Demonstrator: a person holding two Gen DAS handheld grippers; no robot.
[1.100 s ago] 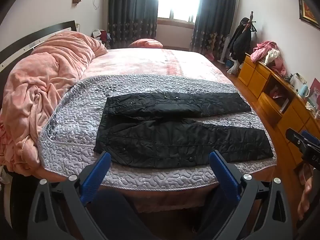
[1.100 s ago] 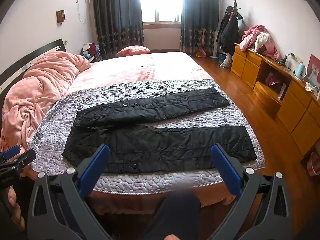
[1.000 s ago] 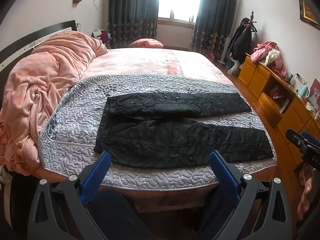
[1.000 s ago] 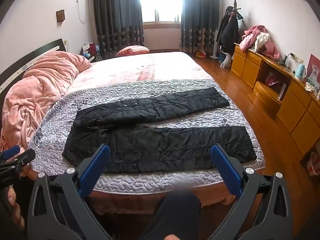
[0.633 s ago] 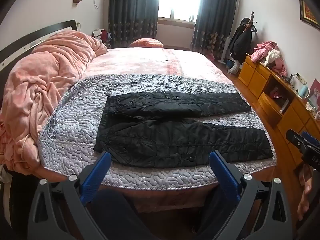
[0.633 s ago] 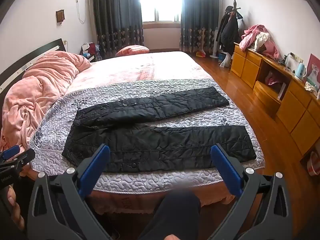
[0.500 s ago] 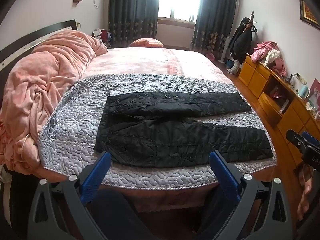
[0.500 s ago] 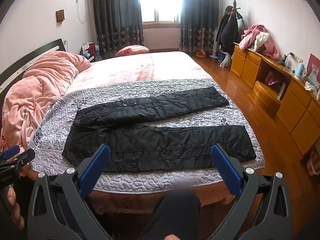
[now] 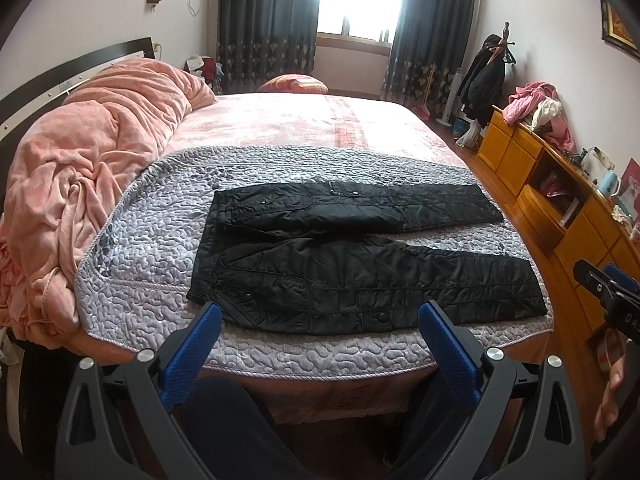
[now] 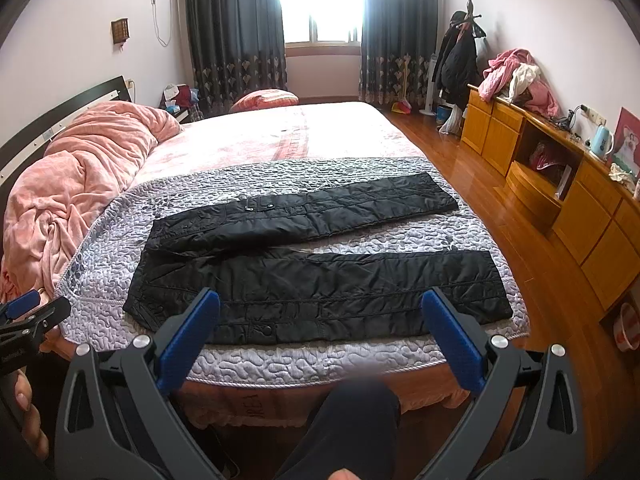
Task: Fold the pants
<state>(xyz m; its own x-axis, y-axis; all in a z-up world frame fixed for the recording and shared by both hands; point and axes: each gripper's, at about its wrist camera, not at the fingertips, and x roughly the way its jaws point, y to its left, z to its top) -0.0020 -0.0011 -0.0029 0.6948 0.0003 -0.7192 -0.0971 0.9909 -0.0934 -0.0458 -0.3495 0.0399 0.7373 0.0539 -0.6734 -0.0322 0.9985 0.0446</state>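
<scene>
Black quilted pants [image 9: 360,256] lie flat on a grey quilted cover [image 9: 144,240] at the near end of the bed, waist to the left, both legs spread apart toward the right. They also show in the right wrist view [image 10: 320,268]. My left gripper [image 9: 320,324] is open and empty, held off the bed's near edge in front of the pants. My right gripper [image 10: 320,316] is open and empty too, at the same edge. Each gripper shows at the side of the other's view.
A heaped pink duvet [image 9: 80,168] lies along the left by the dark headboard. A wooden dresser [image 10: 560,188] with clothes on top lines the right wall, with wooden floor [image 10: 500,216] between it and the bed. My dark-trousered legs are below the grippers.
</scene>
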